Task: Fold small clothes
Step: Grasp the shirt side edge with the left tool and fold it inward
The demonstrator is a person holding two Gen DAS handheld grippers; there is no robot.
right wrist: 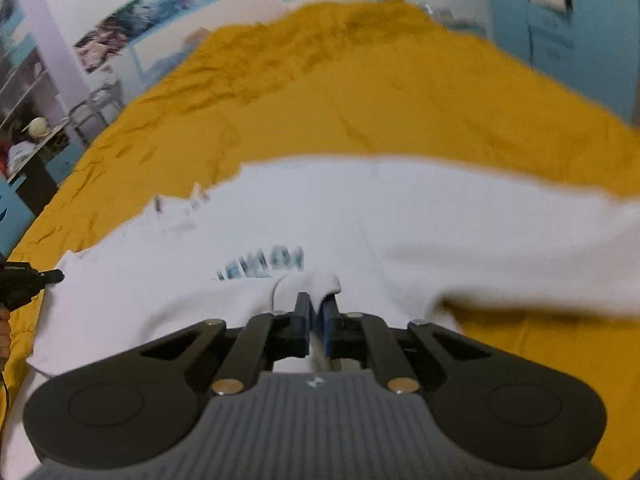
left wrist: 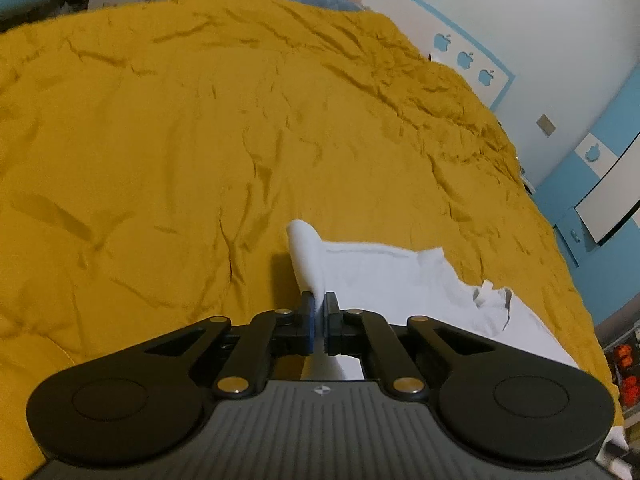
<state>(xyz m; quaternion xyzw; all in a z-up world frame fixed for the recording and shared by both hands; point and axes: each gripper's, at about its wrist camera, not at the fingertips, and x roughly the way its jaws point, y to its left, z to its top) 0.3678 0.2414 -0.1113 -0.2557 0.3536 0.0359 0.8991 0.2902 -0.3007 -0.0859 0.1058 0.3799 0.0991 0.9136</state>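
Observation:
A white T-shirt (left wrist: 404,280) lies spread on a mustard-yellow bedspread (left wrist: 180,140). My left gripper (left wrist: 319,300) is shut on an edge of the shirt, and a fold of white cloth stands up above its jaws. In the right wrist view the same white T-shirt (right wrist: 360,216) spreads wide in front, with blue print near its middle. My right gripper (right wrist: 316,304) is shut on a bunched edge of the shirt. That view is blurred by motion. The left gripper (right wrist: 24,284) shows at the far left edge of the right wrist view.
The yellow bedspread (right wrist: 360,92) is wrinkled and covers the whole bed. A white and blue wall (left wrist: 540,40) with apple stickers runs along the bed's far right side. Shelves and furniture (right wrist: 36,120) stand to the left of the bed.

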